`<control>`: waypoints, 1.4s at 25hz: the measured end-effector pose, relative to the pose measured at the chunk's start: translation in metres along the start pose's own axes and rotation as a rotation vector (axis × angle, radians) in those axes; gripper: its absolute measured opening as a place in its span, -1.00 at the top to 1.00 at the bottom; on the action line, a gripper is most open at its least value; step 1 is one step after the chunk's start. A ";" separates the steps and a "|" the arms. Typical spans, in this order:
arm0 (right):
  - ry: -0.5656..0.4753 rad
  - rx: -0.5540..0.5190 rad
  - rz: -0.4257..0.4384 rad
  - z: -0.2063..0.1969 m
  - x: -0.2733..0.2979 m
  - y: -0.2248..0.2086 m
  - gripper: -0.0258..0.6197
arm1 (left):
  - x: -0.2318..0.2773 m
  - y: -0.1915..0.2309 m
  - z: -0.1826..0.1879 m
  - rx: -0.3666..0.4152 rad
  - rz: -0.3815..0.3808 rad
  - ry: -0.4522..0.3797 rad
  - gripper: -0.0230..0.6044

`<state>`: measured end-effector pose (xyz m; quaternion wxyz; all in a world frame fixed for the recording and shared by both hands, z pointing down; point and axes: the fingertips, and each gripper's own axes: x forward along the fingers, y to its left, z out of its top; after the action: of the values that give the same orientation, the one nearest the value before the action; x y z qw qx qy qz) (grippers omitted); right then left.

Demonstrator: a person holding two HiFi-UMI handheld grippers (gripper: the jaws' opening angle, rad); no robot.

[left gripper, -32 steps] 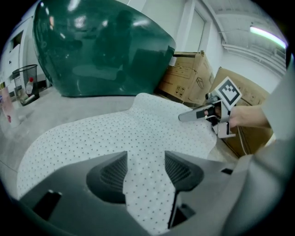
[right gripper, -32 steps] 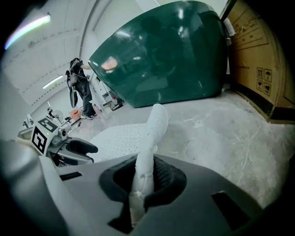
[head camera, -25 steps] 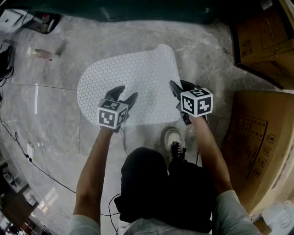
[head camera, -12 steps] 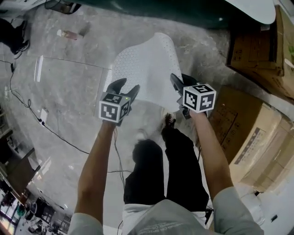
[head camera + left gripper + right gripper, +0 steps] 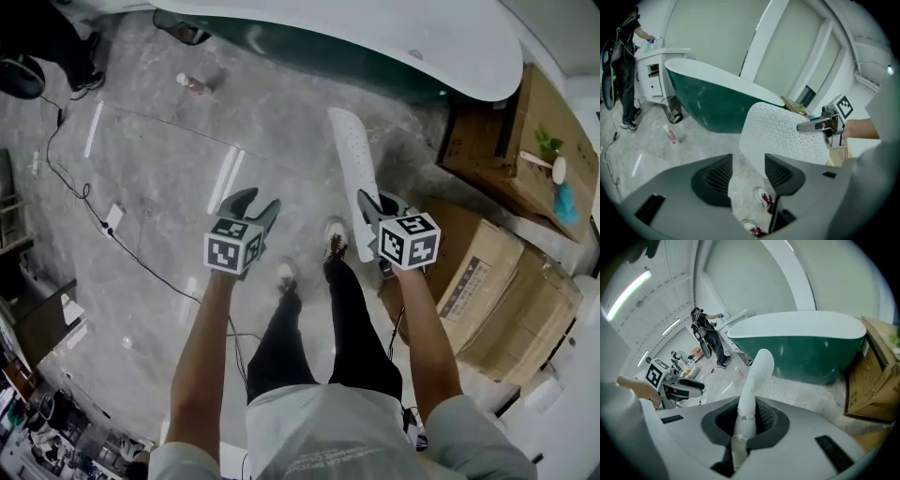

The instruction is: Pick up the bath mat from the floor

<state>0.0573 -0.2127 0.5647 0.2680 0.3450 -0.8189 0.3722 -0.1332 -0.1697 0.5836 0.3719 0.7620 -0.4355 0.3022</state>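
Right gripper (image 5: pixel 377 208) jaws clamp bath mat (image 5: pixel 352 159) edge, hanging it clear of floor (image 5: pixel 169 187) | left gripper (image 5: pixel 255 202) jaws closing, empty

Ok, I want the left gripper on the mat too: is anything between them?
Nothing visible. The left gripper, jaws closing on nothing, has only air between it and the bath mat held by the right gripper.

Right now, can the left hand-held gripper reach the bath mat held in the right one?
Probably yes. The left hand-held gripper is empty, jaws closing on nothing, and only open air lies between it and the bath mat, which the right hand-held gripper clamps by its edge.
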 end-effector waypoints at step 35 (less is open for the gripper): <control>-0.718 -0.398 -0.191 0.242 -0.417 0.303 0.81 | -0.488 -0.148 0.233 0.530 0.190 -0.814 0.86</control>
<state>0.0397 -0.1054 0.0056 0.0605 0.4688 -0.8805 0.0366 -0.1833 -0.0985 0.0299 -0.0643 0.8436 -0.5210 0.1130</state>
